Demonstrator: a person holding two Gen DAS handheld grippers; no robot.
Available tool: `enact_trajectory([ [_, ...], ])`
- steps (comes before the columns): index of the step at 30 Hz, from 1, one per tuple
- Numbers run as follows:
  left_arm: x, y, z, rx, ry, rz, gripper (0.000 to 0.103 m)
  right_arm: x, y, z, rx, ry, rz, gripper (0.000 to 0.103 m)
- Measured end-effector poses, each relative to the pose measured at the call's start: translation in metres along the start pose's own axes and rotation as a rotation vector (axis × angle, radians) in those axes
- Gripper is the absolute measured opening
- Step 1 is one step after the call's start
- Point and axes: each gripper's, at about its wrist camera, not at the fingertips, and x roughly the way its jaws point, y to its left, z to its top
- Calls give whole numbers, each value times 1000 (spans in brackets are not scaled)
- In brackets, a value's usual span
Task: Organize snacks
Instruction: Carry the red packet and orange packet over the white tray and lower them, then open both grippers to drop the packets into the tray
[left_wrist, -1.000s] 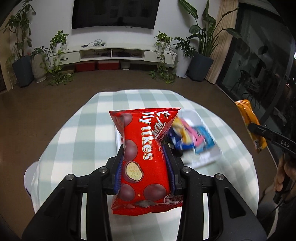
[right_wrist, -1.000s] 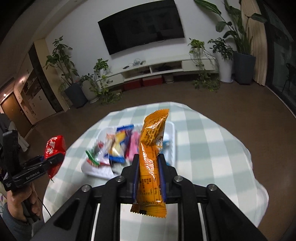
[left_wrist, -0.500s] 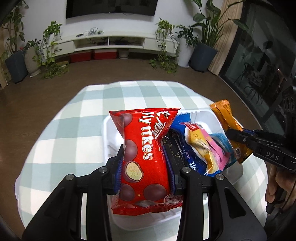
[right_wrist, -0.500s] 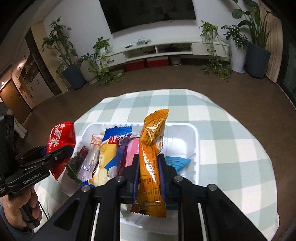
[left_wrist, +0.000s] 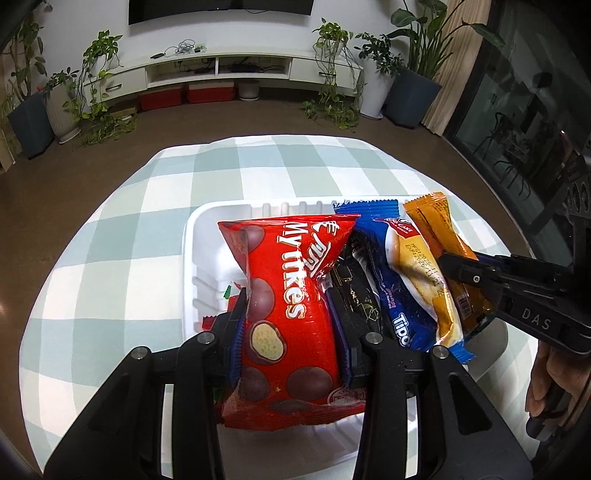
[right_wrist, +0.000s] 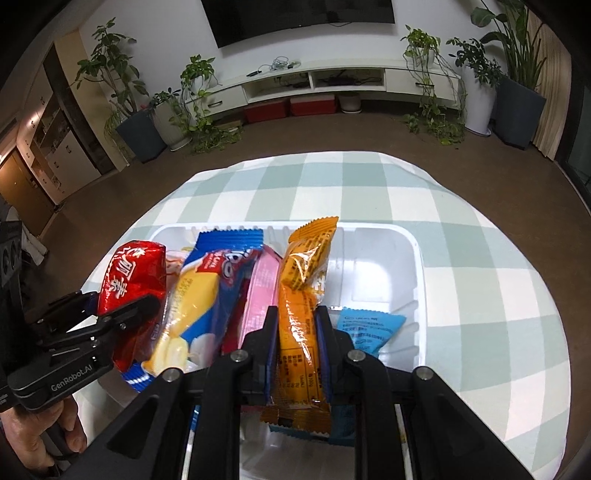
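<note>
At the bottom centre of the left wrist view, the left gripper (left_wrist: 291, 325) is clamped on a red chocolate-ball bag (left_wrist: 291, 295), its blue-lined pads pressing both sides so the bag stands upright over the near left part of a white tray (left_wrist: 192, 236). Just right of the bag in that frame, a black packet (left_wrist: 354, 291) and a blue-and-yellow cake packet (left_wrist: 402, 280) lean side by side in the tray. At the bottom centre of the right wrist view, the right gripper (right_wrist: 295, 332) is closed tight on an orange bar wrapper (right_wrist: 301, 295), held upright above the tray's middle. Left of it stand a pink packet (right_wrist: 262, 291) and the cake packet, with the red bag in the other gripper at the frame's left edge; a light blue sachet (right_wrist: 369, 326) lies flat on the tray floor to the right. The tray sits on a surface covered with a green-and-white checked cloth (right_wrist: 369, 184). Beyond it, toward the top of both frames, is brown floor (left_wrist: 258, 118), a low white TV cabinet (left_wrist: 221, 70) and potted plants (left_wrist: 406, 74).
</note>
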Motion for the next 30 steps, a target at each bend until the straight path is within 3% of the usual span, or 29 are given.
enact_trajectory([
  [16, 16, 0, -3, -6, 18, -18, 47, 6, -2, -7, -1, 1, -9, 24],
  [22, 6, -4, -3, 5, 1, -9, 55, -6, 5, -6, -20, -20, -14, 50],
  [23, 4, -4, -3, 10, -7, -7, 60, -9, 6, -6, -24, -24, -16, 55],
  [26, -7, -7, -4, 15, -32, 10, 71, -18, 8, -6, -29, -47, -25, 57],
  [30, -25, -10, -8, 20, -68, 34, 75, -38, 9, -8, -21, -74, -20, 62],
])
